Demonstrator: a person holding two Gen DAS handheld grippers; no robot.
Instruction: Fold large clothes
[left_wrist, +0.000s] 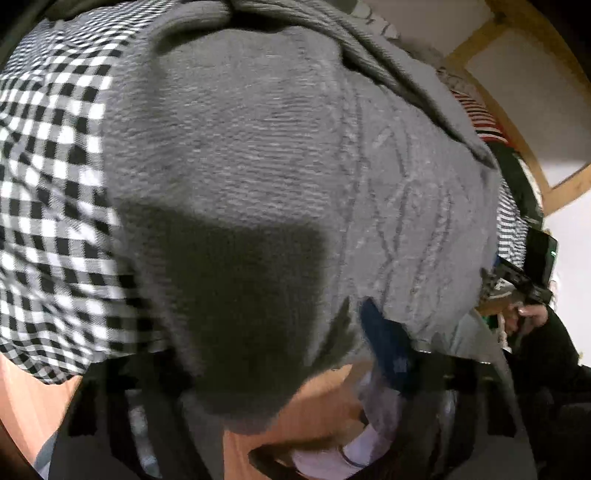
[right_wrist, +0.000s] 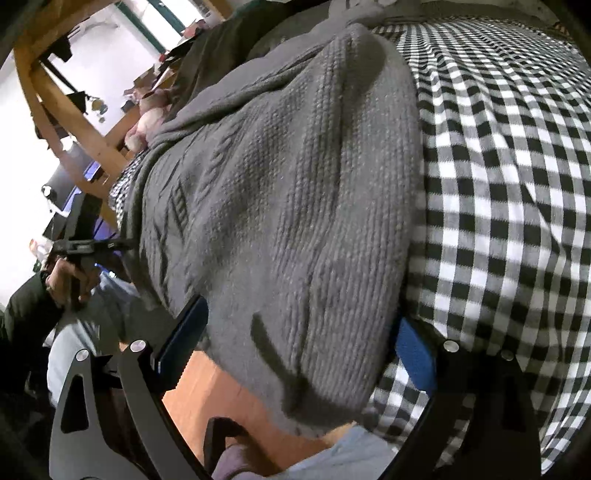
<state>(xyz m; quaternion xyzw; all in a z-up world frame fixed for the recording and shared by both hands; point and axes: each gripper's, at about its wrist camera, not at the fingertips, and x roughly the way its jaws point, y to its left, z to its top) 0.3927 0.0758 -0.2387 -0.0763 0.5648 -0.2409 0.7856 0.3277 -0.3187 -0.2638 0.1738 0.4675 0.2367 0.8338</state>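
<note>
Grey knit sweater (right_wrist: 280, 206) lies spread on a bed w/ a black-and-white check cover (right_wrist: 498, 192), its near hem hanging off the bed's near edge over an orange floor (right_wrist: 207, 398).

Right tongs (right_wrist: 295, 354) are spread wide — blue pads (right_wrist: 413, 358) either side of the hem's right part, knit between them but not squeezed, prob. lined up to grab that corner for a fold.

Left tongs (left_wrist: 295, 369) sit at the hem's other end: one blue pad (left_wrist: 384, 350) shows against the knit, the other is hidden under the fabric, so can't tell if they're pinching or just straddling.

Both tools point down at the hem, one per corner — likely so the edge lifts evenly. The person's hand (right_wrist: 70, 273) grips the left tool's handle.
</note>
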